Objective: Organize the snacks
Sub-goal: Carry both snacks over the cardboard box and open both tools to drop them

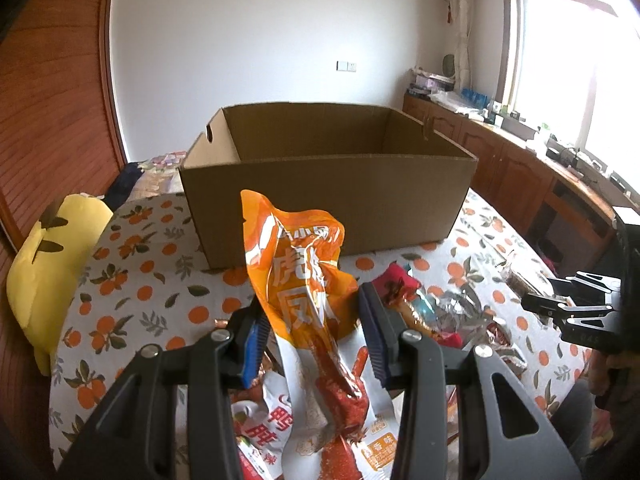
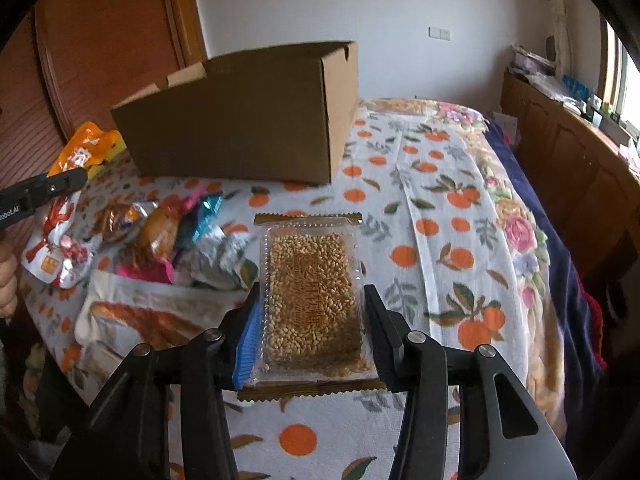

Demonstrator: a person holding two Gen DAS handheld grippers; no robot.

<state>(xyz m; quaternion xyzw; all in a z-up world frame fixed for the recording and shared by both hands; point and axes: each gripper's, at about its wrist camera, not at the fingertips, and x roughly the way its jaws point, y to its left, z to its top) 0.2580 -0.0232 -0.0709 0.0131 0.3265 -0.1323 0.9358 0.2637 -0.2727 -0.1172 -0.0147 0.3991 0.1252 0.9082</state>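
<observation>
A: Left gripper point(image 1: 316, 344) is up off the pile, fingers point(image 1: 252, 344) pinching the orange snack pouch point(image 1: 298, 276), which hangs crumpled in front of the cardboard box point(image 1: 328, 188)

B: And the box sits open-topped on the orange-print cloth point(image 2: 432, 240), nothing showing inside from this angle

A: Over on the right gripper point(image 2: 310, 332), fingers point(image 2: 248, 340) clamped on the sides of the clear pack of sesame candy point(image 2: 312, 292), which is in front of the box, nearer its right-hand corner

B: Rest of the snack pile point(image 2: 160, 236) lies in front of the box toward its left corner, foil and red wrappers all jumbled

A: Yellow cushion point(image 1: 52, 260) out to the left of the box
</observation>
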